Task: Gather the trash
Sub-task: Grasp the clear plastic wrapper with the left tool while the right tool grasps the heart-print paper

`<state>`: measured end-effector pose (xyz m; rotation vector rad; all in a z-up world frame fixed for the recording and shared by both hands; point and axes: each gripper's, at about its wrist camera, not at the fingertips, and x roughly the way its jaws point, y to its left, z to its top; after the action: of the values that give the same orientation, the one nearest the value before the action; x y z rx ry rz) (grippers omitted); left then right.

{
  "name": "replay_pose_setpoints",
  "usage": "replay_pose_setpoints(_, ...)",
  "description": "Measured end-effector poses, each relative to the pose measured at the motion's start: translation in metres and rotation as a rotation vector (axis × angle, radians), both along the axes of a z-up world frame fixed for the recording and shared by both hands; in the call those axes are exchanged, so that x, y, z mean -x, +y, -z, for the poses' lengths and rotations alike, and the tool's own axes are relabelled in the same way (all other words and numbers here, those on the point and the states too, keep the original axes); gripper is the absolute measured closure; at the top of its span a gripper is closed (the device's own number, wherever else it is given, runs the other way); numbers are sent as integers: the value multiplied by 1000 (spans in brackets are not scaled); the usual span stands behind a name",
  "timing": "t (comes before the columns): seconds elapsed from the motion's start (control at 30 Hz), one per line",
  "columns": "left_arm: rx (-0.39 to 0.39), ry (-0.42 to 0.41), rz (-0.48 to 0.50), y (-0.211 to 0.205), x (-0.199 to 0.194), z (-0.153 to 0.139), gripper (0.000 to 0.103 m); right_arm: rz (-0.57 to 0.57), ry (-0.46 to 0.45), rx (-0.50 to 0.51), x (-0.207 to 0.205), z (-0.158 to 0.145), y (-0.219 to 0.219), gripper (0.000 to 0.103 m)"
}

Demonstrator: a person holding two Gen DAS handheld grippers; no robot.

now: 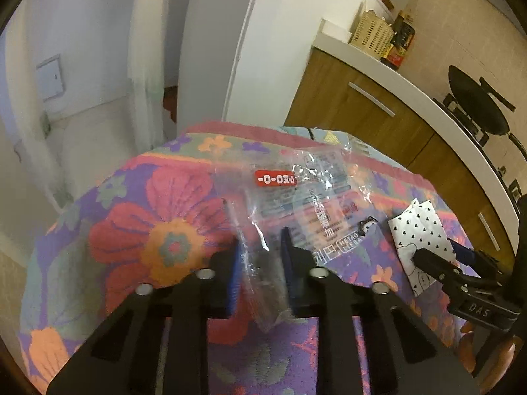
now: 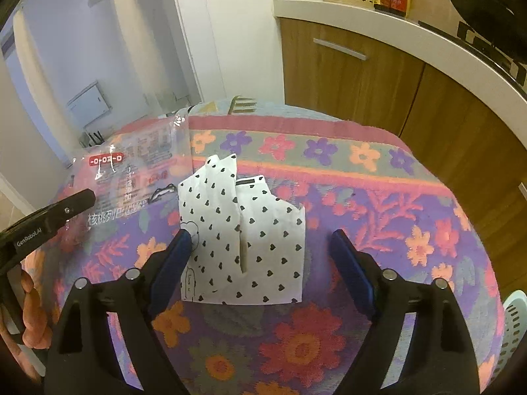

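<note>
Dim, warm indoor light, strong fisheye warp

Both views blur softly; edges curve into black corners. White glare streaks the crinkled clear plastic wrapper (image 1: 296, 194), and the white kitchen desk (image 2: 411, 29) bows near the frame's rim.

Flowered tablecloth (image 2: 329, 177) carries heart-dotted paper (image 2: 250, 230); clear wrapper (image 1: 296, 197).

"GenRobot.AI" on left gripper (image 2: 49, 223); "核桃列巴" on clear wrapper (image 2: 131, 177)
</note>
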<state>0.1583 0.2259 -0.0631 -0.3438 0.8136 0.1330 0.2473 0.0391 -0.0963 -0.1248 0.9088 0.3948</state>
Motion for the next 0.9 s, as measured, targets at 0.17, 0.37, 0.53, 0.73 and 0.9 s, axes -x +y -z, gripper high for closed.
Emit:
replay_pose_setpoints(0.17,-22,-31,3,-3,5,-5,98,-33,-10,23,4,0,9,38)
replay_pose_setpoints(0.37,9,-90,-28,3,14,-12,101,-64,-22,20,10,-2,10,65)
replay_pose_setpoints(0.53,34,-123,-52,11,20,-15,101,-87,-22,6,11,-3,10,81)
replay_pose_setpoints(0.73,36,-157,-62,11,24,-21,101,-95,-44,-35,17,-8,4,98)
replay_pose_setpoints(0.9,13,-163,-61,7,23,-22,101,-111,-25,-128,17,-11,-6,85)
